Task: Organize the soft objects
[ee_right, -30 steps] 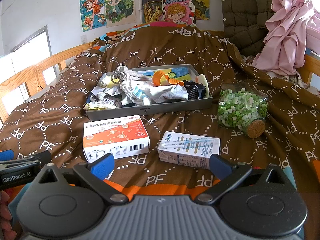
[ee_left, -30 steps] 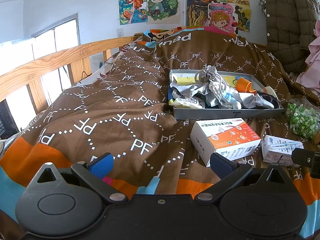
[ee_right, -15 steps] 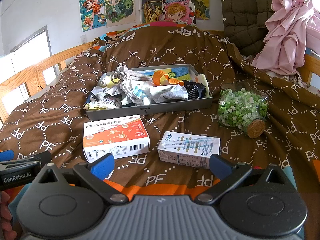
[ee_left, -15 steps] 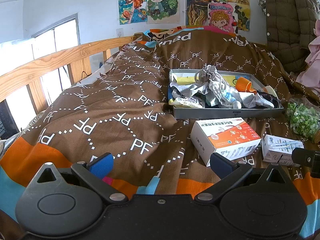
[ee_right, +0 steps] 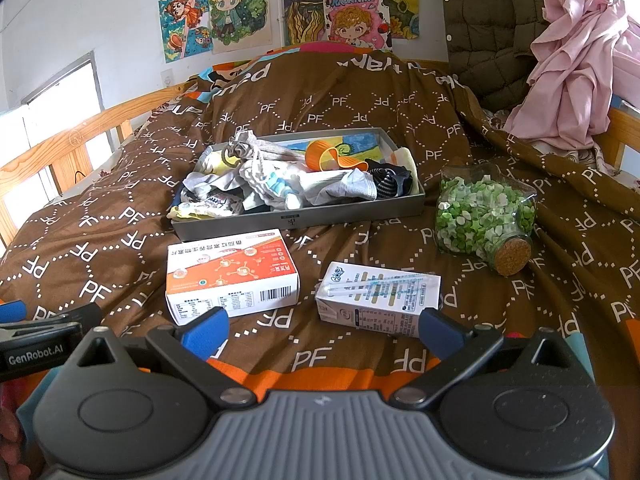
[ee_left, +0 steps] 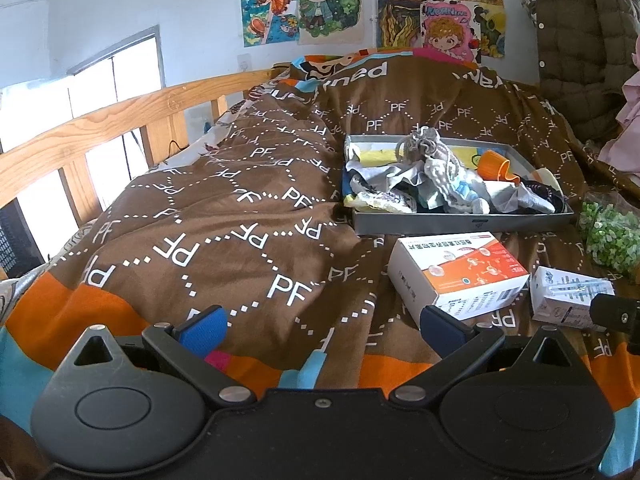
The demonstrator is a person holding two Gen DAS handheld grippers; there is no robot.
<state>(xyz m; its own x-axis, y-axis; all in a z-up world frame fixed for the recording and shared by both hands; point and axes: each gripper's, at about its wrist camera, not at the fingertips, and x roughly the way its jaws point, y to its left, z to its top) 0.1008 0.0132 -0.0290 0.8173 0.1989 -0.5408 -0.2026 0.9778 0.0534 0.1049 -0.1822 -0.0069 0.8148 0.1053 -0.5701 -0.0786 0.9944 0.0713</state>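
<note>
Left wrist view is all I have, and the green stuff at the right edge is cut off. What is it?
Observer: A glass jar of green and white bits, lying on its side on the blanket.
Operator: Is it sealed?
Observer: Yes, a cork plugs its mouth, which points toward us.
Operator: Anything beyond it on the right?
Observer: A pink cloth is heaped by the bed rail, outside the tray.
Operator: Is the right gripper free?
Observer: Yes, the right gripper is open and empty.

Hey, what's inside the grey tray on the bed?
The grey tray holds a heap of crumpled socks and cloths, an orange cup and a dark striped piece. The heap hides anything beneath it.
</note>
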